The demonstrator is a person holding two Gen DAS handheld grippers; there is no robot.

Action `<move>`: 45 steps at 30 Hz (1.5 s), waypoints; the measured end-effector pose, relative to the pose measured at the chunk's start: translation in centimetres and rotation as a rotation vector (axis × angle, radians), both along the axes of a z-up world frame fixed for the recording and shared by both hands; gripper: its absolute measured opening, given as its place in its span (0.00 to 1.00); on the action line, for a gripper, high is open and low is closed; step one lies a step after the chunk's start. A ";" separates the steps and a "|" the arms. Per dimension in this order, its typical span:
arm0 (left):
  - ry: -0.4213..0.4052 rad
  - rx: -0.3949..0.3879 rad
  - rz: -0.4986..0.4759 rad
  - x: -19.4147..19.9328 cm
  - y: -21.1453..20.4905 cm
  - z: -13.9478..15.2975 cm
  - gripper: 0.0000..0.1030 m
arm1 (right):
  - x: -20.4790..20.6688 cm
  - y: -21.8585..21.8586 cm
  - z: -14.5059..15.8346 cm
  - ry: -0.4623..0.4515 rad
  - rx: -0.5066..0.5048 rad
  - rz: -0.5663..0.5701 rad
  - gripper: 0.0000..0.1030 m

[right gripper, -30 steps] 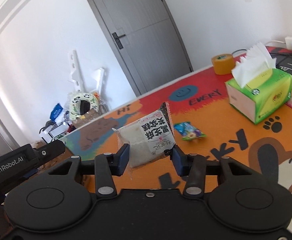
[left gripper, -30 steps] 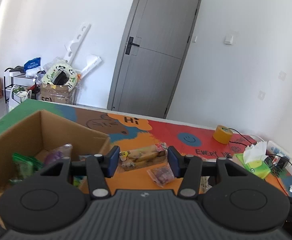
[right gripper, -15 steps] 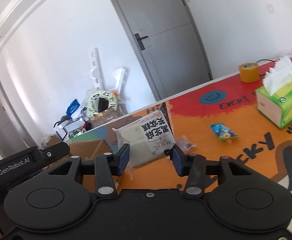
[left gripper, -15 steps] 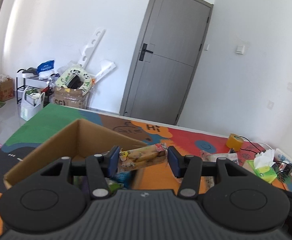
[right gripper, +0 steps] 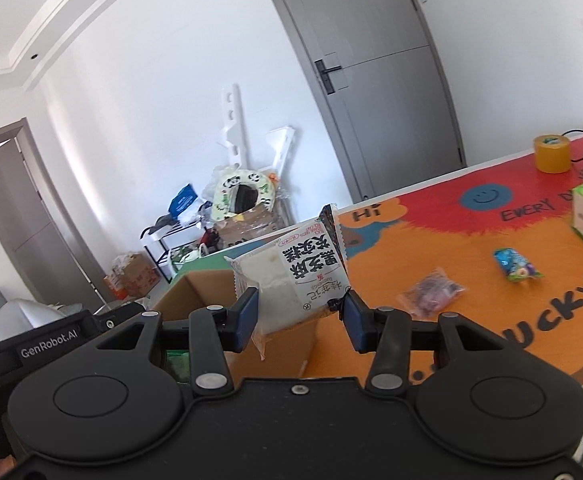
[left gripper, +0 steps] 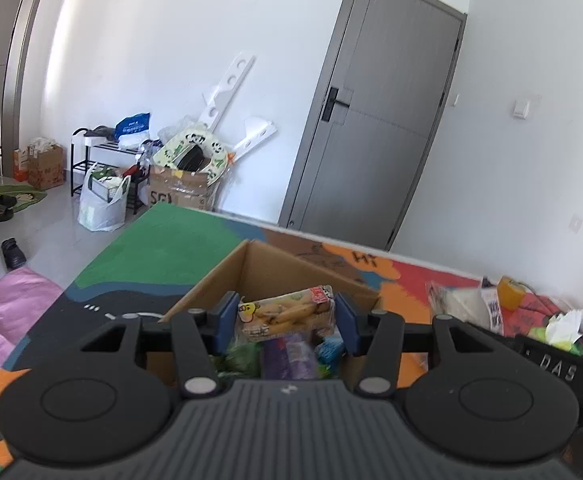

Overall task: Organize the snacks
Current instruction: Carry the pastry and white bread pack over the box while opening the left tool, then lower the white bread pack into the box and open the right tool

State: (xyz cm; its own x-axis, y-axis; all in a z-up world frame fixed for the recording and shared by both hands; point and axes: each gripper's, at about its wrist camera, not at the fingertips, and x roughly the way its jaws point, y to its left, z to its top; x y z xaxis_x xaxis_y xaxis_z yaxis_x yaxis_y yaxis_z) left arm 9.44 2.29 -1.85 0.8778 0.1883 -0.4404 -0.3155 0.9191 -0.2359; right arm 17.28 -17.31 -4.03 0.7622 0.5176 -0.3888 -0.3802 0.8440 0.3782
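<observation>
Left gripper clamped on a clear banana-print snack pack, yellow with a red end, held over the open cardboard box near the table's green far-left corner. Right gripper pinching a white rice-cake packet with bold black lettering, just above the box's rim. Box contents blurred, half hidden behind the fingers; green and purple wrappers only.

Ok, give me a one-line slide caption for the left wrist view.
Left tool holds a banana snack pack above the open cardboard box, which already contains snacks.
</observation>
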 end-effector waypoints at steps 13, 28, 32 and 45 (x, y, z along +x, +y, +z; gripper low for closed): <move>0.113 -0.024 0.054 -1.0 2.9 -0.9 0.77 | -0.9 3.6 0.4 -0.002 -0.025 0.072 0.44; 0.074 -0.077 0.159 -3.7 7.4 -0.4 0.77 | -2.5 8.0 0.5 0.019 -0.048 0.180 0.46; 0.069 -0.088 0.172 -3.8 7.9 -0.3 0.77 | -2.9 8.4 0.6 0.034 -0.050 0.222 0.57; 0.089 -0.095 0.088 -1.9 5.4 -1.2 0.77 | -1.7 4.1 -0.2 0.065 -0.044 0.082 0.58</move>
